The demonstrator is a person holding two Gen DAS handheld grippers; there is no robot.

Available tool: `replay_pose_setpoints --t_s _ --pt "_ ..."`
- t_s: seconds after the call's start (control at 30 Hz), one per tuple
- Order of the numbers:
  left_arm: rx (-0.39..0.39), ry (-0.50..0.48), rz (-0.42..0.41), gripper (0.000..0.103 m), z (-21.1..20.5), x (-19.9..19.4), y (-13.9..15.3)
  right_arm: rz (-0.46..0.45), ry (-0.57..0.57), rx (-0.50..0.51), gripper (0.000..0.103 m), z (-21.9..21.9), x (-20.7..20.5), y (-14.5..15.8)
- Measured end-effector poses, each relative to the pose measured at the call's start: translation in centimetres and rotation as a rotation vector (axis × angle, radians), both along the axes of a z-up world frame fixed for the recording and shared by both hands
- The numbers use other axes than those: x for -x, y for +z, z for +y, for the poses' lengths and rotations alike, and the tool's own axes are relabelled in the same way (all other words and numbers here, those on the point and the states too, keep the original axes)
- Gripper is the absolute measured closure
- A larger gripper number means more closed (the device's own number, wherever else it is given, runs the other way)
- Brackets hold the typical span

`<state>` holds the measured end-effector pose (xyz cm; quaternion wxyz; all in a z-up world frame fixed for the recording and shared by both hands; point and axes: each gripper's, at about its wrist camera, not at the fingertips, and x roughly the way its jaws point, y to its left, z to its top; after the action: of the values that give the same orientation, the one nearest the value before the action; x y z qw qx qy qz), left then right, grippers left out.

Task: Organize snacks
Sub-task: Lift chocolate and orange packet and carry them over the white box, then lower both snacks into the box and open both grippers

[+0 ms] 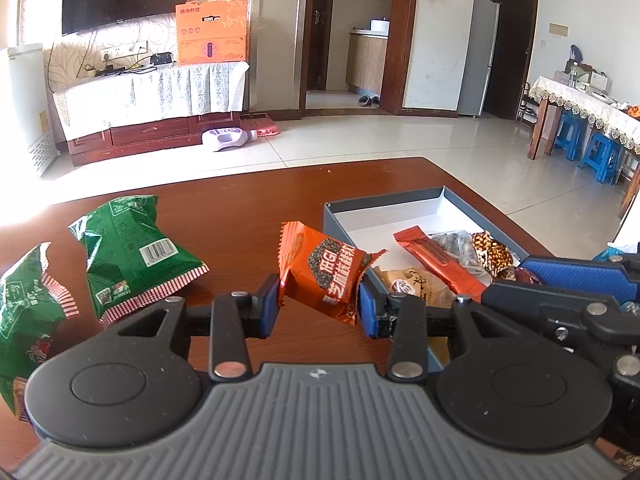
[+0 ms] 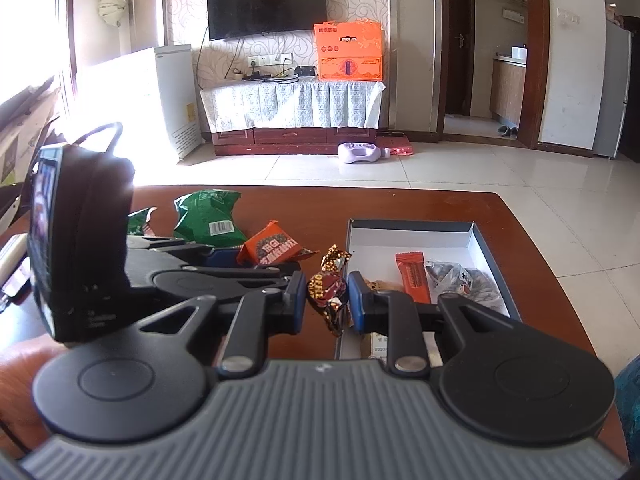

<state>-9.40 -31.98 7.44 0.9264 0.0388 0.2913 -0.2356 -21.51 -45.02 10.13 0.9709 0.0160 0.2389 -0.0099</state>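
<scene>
We had both claws loaded — left claw [image 1: 318, 300] gripping the orange pack [image 1: 324, 276], right claw [image 2: 327, 300] pinching the candy [image 2: 329, 294], both beside the box [image 2: 478, 240]. Next: drop them in.

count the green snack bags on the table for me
2. One green bag lies on the table left of the orange packet in the left tool. The second green bag lies nearer, at the left edge, partly cut off, so more may be hidden.

The orange snack packet [image 1: 326, 274] reads "低GI"; other print stays illegible.
</scene>
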Motion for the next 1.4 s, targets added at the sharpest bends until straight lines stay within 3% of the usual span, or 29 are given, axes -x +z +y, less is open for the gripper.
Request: replay_pose_setpoints --t_s 0.8,1.13,1.4 --pt "0.024 -0.081 0.031 0.057 -4.6 0.2 -1.3 -0.012 -0.114 -0.028 0.077 -3.7 0.9 -0.3" --pt "0.015 -0.209 0.046 0.057 -8.0 1.9 -2.5 -0.009 -0.188 -0.047 0.077 -6.0 1.1 -0.7" --pt "-0.009 -0.210 0.083 0.056 -9.6 -0.1 -4.3 0.007 -0.194 -0.054 0.077 -6.2 1.1 -1.1"
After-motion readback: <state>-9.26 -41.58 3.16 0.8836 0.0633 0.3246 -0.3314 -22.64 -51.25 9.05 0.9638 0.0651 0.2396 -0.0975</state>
